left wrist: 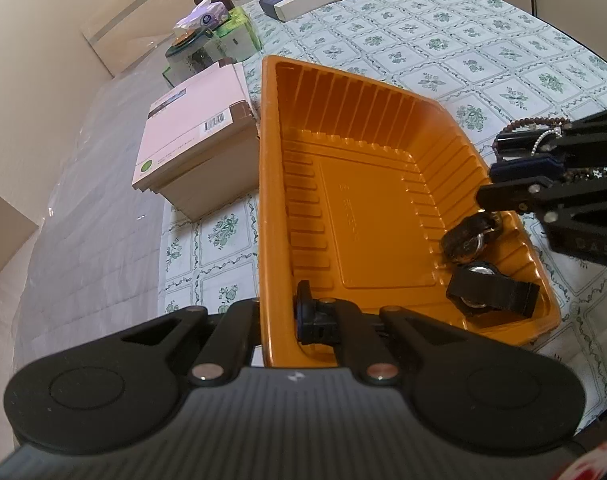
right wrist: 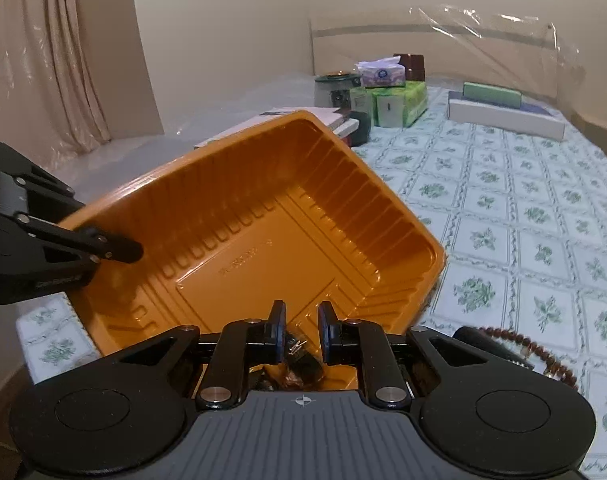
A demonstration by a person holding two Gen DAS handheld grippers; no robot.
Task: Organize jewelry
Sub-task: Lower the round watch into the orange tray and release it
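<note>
I pinch the near rim of the orange tray with my left hand-held gripper; my right hand-held gripper hovers slightly parted, empty, above two watches directly beneath. Light, flimsy plastic; grip straps.

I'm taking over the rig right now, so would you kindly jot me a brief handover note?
Left gripper: shut on the near rim of the orange tray, steadying it.
Right gripper: jaws apart, nothing gripped, poised over the tray's corner above the watches.
Done: two dark watches lie in the tray's corner.
Left: a brown bead string and a dark case with a thin silver chain sit on the floral tablecloth beside the tray; they probably go in next.
</note>
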